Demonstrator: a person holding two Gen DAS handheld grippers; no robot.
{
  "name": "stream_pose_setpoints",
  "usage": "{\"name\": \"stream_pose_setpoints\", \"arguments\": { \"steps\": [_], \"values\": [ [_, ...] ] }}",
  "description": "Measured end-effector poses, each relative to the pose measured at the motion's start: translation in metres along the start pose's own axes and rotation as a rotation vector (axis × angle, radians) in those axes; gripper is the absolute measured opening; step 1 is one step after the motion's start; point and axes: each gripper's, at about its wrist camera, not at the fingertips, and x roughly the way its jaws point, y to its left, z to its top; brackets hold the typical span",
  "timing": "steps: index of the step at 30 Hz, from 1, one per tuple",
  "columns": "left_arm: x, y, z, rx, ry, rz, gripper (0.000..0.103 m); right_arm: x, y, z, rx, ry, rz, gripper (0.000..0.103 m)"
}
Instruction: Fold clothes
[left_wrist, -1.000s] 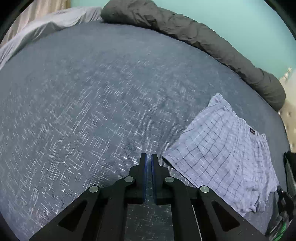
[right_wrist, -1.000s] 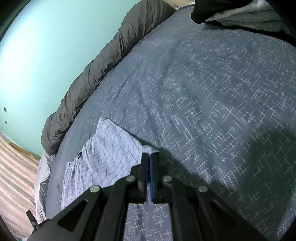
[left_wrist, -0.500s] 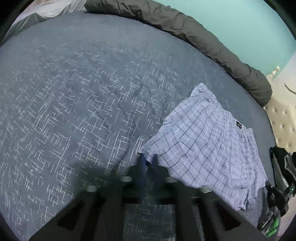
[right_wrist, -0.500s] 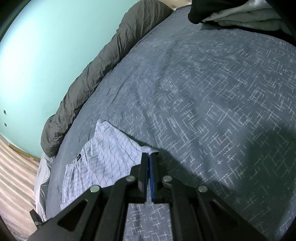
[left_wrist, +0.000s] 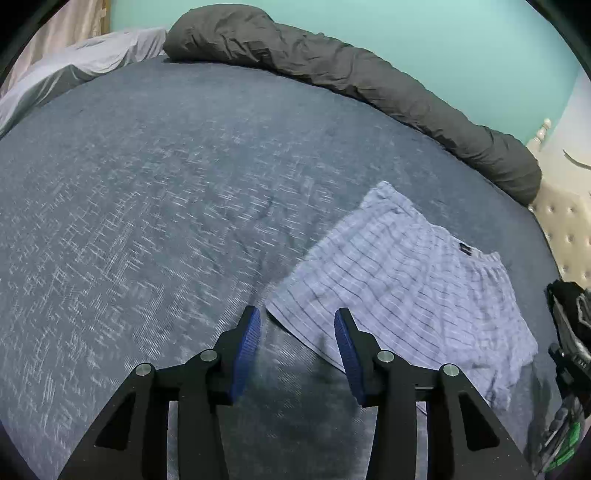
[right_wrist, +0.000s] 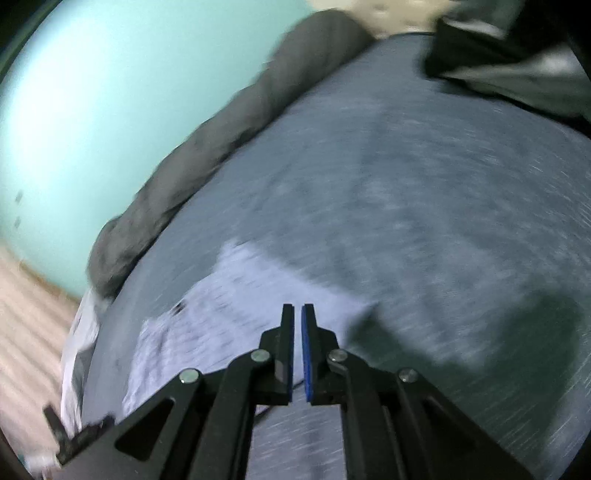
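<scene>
Light checked shorts (left_wrist: 402, 288) lie flat on the blue-grey bedspread (left_wrist: 147, 221), right of centre in the left wrist view. My left gripper (left_wrist: 297, 317) is open, low over the bed, and the shorts' near corner sits between its blue pads (left_wrist: 247, 339). The right wrist view is blurred by motion. In it the shorts (right_wrist: 221, 295) spread to the left of and behind my right gripper (right_wrist: 298, 308), whose fingers stand almost together with a thin slit between them. I see no cloth in that slit.
A rolled dark grey duvet (left_wrist: 369, 85) runs along the turquoise wall. A pale sheet (left_wrist: 74, 70) lies at the far left, with a tufted headboard (left_wrist: 565, 236) and dark gear (left_wrist: 569, 332) at the right. Stacked clothes (right_wrist: 517, 66) sit at the bed's far right.
My left gripper has gone from shut to open, with the shorts' corner now between its fingers. The right gripper has swung quickly, blurring its view, and now sits further over the shorts.
</scene>
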Motion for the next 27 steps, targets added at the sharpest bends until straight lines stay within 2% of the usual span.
{"name": "stream_pose_setpoints", "arguments": {
  "steps": [1,3,5,7,14,16,19,21,27],
  "values": [
    [-0.001,-0.005,-0.003,0.008,0.008,-0.013,0.046,0.005,0.016,-0.006,-0.038,0.042,0.039,0.008],
    [-0.002,-0.016,-0.010,0.023,0.025,-0.038,0.046,0.018,0.045,-0.024,-0.108,0.150,0.106,0.034],
    [-0.003,-0.028,-0.018,0.047,0.040,-0.061,0.046,0.030,0.068,-0.044,-0.154,0.234,0.154,0.035],
    [-0.002,-0.042,-0.026,0.083,0.058,-0.081,0.046,0.038,0.083,-0.062,-0.209,0.290,0.162,0.035],
    [0.006,-0.071,-0.044,0.181,0.110,-0.109,0.046,0.051,0.104,-0.091,-0.339,0.358,0.110,0.035],
    [0.009,-0.073,-0.046,0.186,0.123,-0.116,0.046,0.057,0.106,-0.097,-0.367,0.383,0.090,0.033],
    [0.009,-0.075,-0.047,0.196,0.130,-0.119,0.046,0.066,0.103,-0.103,-0.371,0.403,0.080,0.010],
    [0.009,-0.077,-0.047,0.204,0.133,-0.123,0.046,0.066,0.097,-0.103,-0.348,0.405,0.090,0.002],
    [0.008,-0.094,-0.053,0.263,0.150,-0.157,0.046,0.048,0.081,-0.086,-0.275,0.357,0.120,0.002]
  ]
}}
